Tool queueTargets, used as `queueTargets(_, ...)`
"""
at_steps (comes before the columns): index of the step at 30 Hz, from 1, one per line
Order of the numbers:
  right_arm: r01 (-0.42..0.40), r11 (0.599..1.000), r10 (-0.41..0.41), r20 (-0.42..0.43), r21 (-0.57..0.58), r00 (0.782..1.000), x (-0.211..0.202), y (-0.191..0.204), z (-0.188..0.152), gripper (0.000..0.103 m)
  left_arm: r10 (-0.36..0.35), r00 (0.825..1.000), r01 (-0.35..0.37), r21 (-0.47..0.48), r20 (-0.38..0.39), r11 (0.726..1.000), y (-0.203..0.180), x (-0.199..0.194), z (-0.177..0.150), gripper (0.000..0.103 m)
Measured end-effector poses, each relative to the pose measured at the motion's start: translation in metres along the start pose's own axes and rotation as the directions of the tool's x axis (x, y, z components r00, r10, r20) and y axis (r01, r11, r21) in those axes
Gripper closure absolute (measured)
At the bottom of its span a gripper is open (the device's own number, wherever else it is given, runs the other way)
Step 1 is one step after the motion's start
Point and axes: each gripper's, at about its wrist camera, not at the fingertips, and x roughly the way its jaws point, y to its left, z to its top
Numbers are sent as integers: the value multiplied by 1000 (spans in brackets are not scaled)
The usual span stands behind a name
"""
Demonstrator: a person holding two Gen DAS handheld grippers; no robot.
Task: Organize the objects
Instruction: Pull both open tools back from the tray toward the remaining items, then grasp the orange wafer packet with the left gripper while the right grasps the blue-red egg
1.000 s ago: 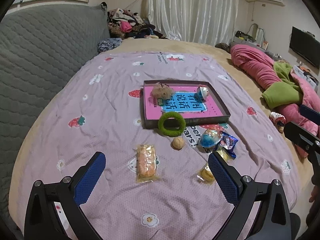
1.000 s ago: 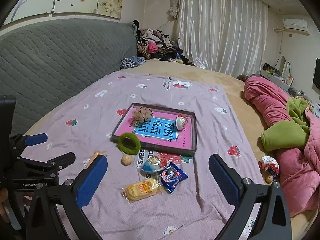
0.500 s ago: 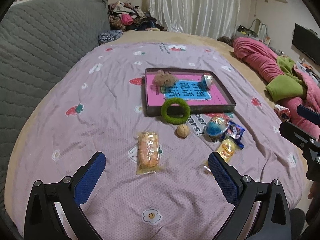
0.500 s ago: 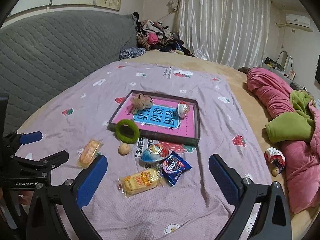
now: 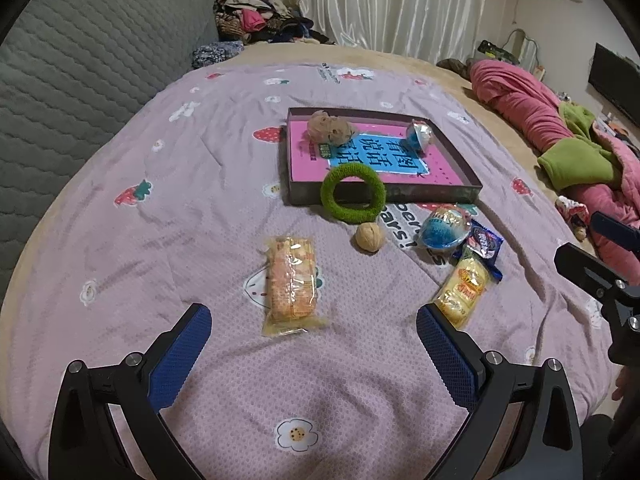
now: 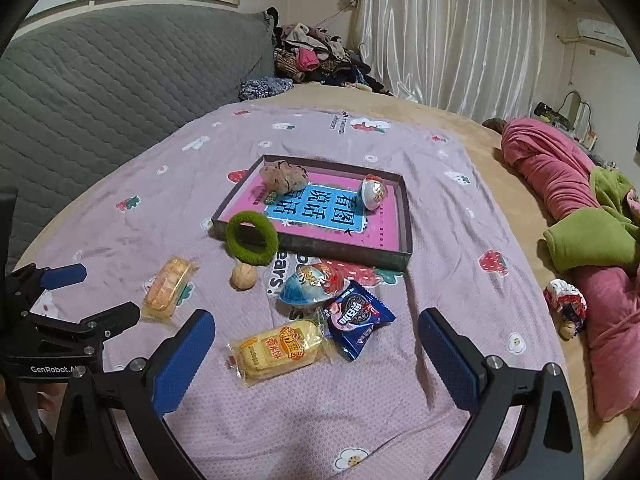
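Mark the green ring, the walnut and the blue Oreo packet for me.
green ring (image 5: 353, 199): left wrist view, on its fuzzy lower left band.
walnut (image 5: 369, 236): left wrist view, middle of the shell.
blue Oreo packet (image 6: 357, 317): right wrist view, on the printed front of the wrapper.

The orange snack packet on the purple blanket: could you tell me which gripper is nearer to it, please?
Left. The left gripper sits just before the orange snack packet, jaws open. The right gripper is over the yellow packet, off to the side.
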Motion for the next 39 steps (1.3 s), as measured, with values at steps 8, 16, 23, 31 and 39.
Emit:
queueTargets(8,-4,1000,4,-25,-5,1000,18,2,-3,1,-3,1000,3,7,-24,1000,-1,16,-5,1)
queueTargets(16,-7,1000,7,-43,-10,999,37,5,-5,1,1,1000,-1,7,-31,1000,1,29,-7,1)
queueTargets(23,-9,1000,8,-63,-17,998,58,7,-4,1,-9,999,8,-11,-40,1000,6,41,-6,1)
queueTargets(31,-13,1000,12,-76,-20,997,80,10,1,1,-5,999,5,-9,-51,1000,8,57,-3,1)
queueTargets(39,-3,1000,1,-98,-20,995,101,7,4,1,-11,999,10,-21,-53,1000,11,68,0,1)
